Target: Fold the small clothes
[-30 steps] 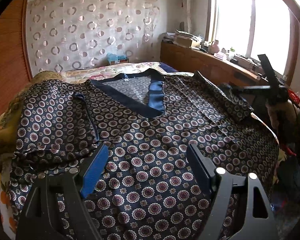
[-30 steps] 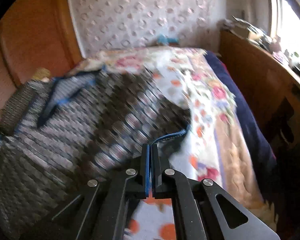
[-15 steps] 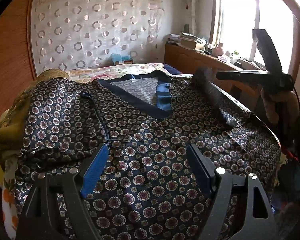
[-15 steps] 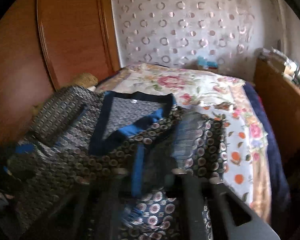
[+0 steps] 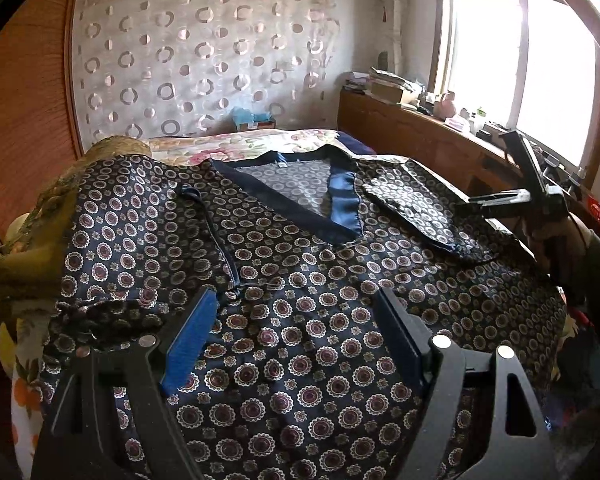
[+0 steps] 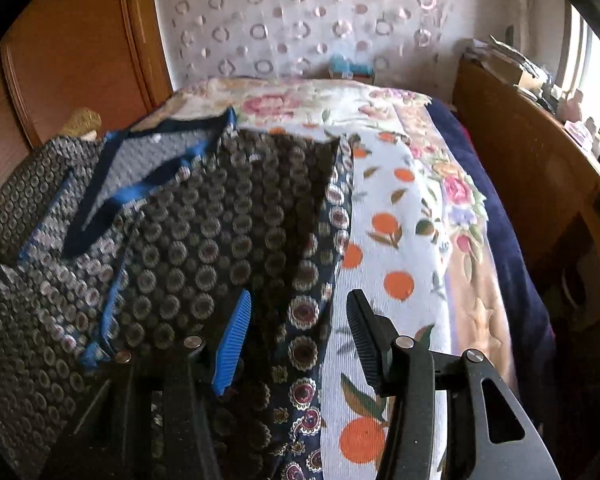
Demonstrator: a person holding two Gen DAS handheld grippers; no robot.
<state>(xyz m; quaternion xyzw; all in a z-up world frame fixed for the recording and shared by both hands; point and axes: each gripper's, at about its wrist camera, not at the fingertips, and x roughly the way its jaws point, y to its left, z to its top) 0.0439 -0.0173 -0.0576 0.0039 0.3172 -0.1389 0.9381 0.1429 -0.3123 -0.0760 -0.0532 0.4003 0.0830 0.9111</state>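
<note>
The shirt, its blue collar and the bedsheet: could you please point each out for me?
shirt (image 5: 300, 320): left wrist view, on the patterned front panel.
blue collar (image 5: 342, 204): left wrist view, on the lighter blue strip beside the V-neck.
bedsheet (image 6: 396, 248): right wrist view, on the bare orange-print area.

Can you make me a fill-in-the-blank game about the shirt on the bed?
1. The patterned shirt has a neckline shaped like the letter ____.
2. The bedsheet beside the shirt is printed with round fruits called ____.
3. The right gripper has its fingers ____, holding nothing.
4. The left gripper has one finger pad colored ____.

Answers: V; oranges; open; blue
</note>
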